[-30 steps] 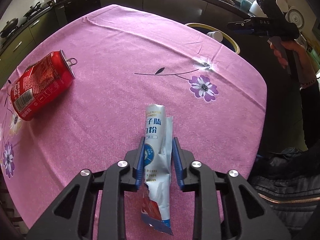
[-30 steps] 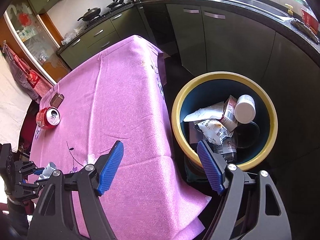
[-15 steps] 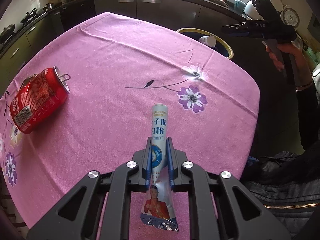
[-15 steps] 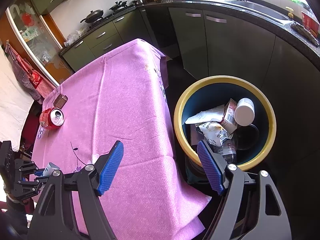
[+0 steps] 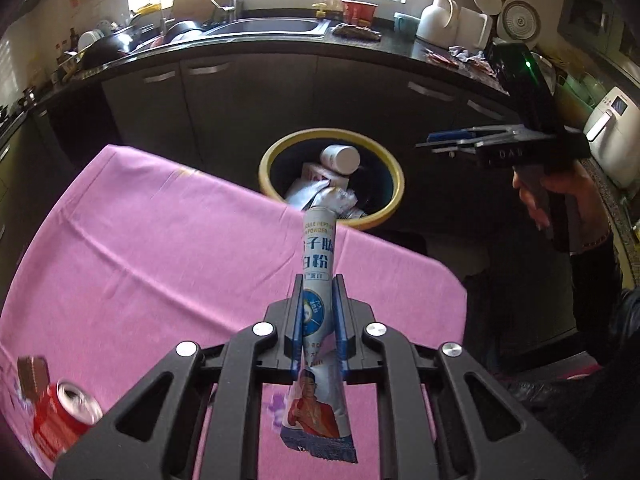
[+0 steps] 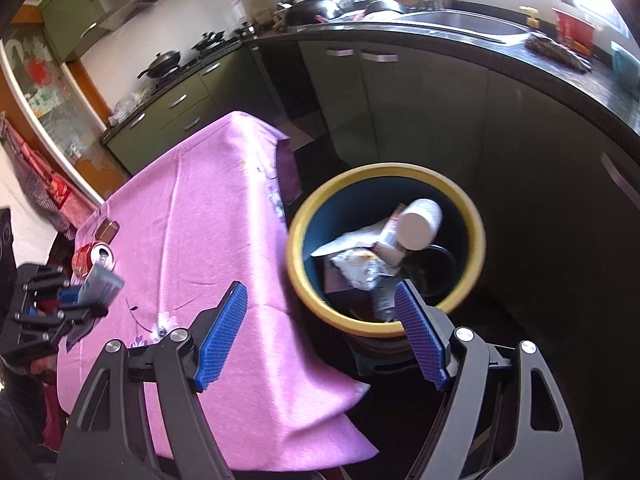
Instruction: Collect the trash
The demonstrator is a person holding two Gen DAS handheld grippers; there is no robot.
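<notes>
**Wrapper up in the air, bin by the table**

The left gripper [image 5: 317, 300] is pinching a crumpled white and blue paper wrapper [image 5: 316, 276]. Its blue pads press on both sides of the wrapper. The wrapper sticks out past the fingertips and is lifted above the table. Its torn end with a picture of a man in red hangs down behind the fingers.

Under it is a table with a pink cloth with purple flowers [image 5: 160, 264]. A red drink can [image 5: 60, 416] lies on its side near the close left corner of the table. A small brown thing [image 5: 32, 370] lies just beside the can; it is too blurry to tell what it is.

The right gripper [image 6: 320, 336] is spread wide with nothing between its blue pads. It hangs over the right edge of the table, near the bin.

Past the far edge of the table, on the floor, stands a round dark blue bin with a yellow rim [image 5: 394, 168]. In it lie a white plastic bottle [image 5: 340, 156] and crumpled bags and a small carton.

Behind the bin runs a curved dark counter with grey cabinet doors [image 5: 248, 92]. A metal sink [image 5: 264, 26] sits under a bright window. Black pans [image 6: 162, 60] stand on the stove far to the left.
</notes>
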